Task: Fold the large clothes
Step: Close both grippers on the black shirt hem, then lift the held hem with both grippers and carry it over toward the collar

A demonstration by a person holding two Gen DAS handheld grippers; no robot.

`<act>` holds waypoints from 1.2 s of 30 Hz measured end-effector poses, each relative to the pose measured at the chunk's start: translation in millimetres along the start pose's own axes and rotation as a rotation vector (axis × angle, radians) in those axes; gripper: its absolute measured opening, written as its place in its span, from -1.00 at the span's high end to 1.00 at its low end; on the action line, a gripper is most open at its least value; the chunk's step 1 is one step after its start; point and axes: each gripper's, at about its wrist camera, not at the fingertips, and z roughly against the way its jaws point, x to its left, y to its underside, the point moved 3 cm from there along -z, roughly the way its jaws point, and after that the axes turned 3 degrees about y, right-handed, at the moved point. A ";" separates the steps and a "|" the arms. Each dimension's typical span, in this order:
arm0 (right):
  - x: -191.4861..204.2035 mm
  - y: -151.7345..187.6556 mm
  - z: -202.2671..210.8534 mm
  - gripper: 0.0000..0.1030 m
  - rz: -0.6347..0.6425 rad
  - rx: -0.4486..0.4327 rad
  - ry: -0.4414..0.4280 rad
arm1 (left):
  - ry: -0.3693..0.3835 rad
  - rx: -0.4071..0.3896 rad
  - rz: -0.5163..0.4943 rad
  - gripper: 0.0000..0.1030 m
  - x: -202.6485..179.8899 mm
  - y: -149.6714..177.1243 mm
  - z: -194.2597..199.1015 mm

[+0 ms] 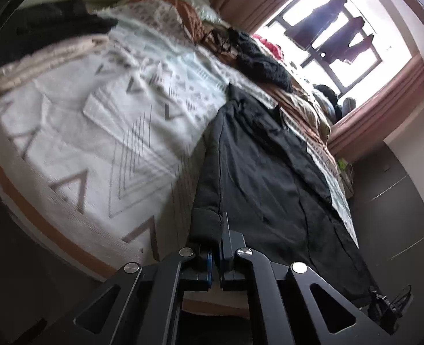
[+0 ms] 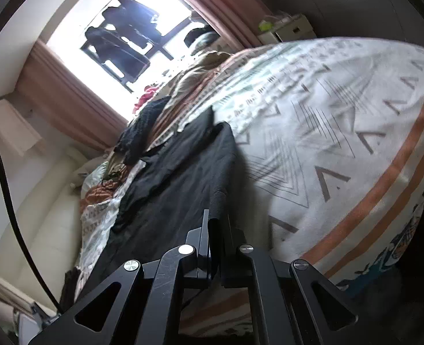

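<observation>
1. The black garment (image 1: pixel 263 172) lies stretched along the bed (image 1: pixel 68 132), on the patterned bedspread (image 2: pixel 327 132), reaching from the near edge toward the window (image 1: pixel 335 37).
2. The left tool (image 1: pixel 222 230) has its jaws drawn together on a thick hem or cuff at the near end of the garment; the cloth sits between them.
3. The right tool (image 2: pixel 215 224) is likewise clamped on a near corner of the same garment (image 2: pixel 183 172), with a thin edge of cloth pinched in the jaws.
4. To my eye the step is carrying the near end up and over toward the far end. It would go best with both tools at the same height, the edge between them taut, and the held corners laid square on the far corners before letting go.
5. The fabric looks soft and limp, so I would expect it to sag in the middle if the tools drift together.
6. Counting: one black garment in hand, two tools, and one dark knitted piece (image 1: pixel 258 57) lying further up the bed.
7. Three dark clothes (image 1: pixel 332 28) hang outside the window, as far as the glare lets me tell, and pink curtains (image 1: pixel 384 109) frame it.
</observation>
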 end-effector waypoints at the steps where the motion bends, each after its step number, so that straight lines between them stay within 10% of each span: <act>1: 4.0 -1.3 5.4 0.94 0.008 -0.005 0.004 | 0.000 -0.006 -0.003 0.96 -2.4 -1.5 2.4; 36: 119.3 28.5 158.7 0.94 0.341 -0.192 0.241 | 0.029 -0.260 -0.183 0.97 -42.0 -6.1 168.7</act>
